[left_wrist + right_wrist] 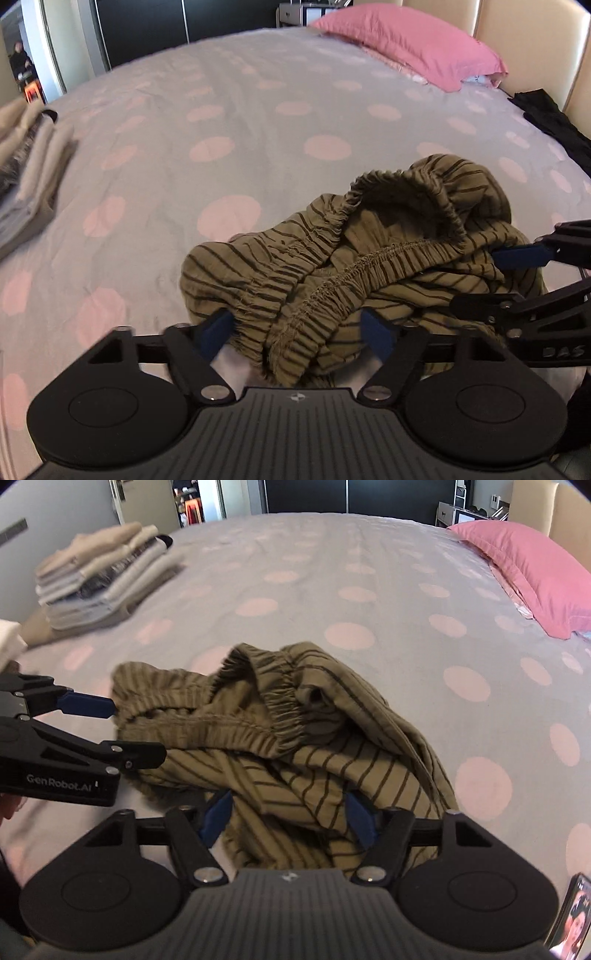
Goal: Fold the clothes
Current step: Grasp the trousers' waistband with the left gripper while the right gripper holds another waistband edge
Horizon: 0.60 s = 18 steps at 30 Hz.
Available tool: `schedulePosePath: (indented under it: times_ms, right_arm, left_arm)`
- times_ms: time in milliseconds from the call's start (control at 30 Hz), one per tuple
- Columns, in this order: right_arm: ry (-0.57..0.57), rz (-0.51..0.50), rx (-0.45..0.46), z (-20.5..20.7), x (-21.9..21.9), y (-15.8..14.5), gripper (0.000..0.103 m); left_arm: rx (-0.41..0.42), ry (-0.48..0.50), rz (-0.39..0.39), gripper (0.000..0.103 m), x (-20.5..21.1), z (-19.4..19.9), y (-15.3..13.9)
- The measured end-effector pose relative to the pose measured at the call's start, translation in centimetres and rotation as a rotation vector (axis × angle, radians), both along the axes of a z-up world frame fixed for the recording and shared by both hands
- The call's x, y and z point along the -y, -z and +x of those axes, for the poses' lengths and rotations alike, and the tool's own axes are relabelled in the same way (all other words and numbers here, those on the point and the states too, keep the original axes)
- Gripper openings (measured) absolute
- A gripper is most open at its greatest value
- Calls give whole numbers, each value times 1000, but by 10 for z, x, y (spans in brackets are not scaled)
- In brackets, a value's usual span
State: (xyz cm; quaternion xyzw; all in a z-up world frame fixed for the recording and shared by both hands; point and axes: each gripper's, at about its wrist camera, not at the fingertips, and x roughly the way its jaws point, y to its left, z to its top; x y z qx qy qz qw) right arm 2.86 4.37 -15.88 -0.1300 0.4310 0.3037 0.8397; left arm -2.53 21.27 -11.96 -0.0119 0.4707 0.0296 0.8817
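Observation:
An olive-green striped garment with an elastic waistband (pixel 369 251) lies crumpled on the bed; it also shows in the right wrist view (pixel 280 731). My left gripper (pixel 297 332) is open, its blue pads either side of the bunched waistband at the garment's near left edge. My right gripper (pixel 288 818) is open, with striped fabric lying between its pads at the garment's near right side. Each gripper shows from the side in the other's view: the right one (pixel 517 269), the left one (pixel 92 720).
The bed has a grey sheet with pink dots (pixel 258 110). A stack of folded clothes (pixel 99 576) sits at the far left. A pink pillow (pixel 413 40) lies by the headboard, a black garment (pixel 554 118) at the right edge. A phone (pixel 570 919) lies near right.

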Motion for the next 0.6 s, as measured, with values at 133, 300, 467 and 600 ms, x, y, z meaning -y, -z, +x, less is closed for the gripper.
schedulePosePath:
  times_ms: [133, 300, 467, 600]
  right_arm:
    - [21, -52, -8, 13, -12, 12, 18]
    - [24, 6, 49, 12, -6, -17, 5]
    - [-9, 107, 145, 6, 4, -81, 4]
    - [-41, 174, 193, 5, 7, -132, 4]
  left_arm:
    - [-19, -23, -35, 43, -2, 12, 3]
    - [39, -47, -88, 22, -20, 7, -22]
    - [139, -73, -100, 18, -40, -8, -72]
    - [226, -73, -82, 18, -53, -21, -125]
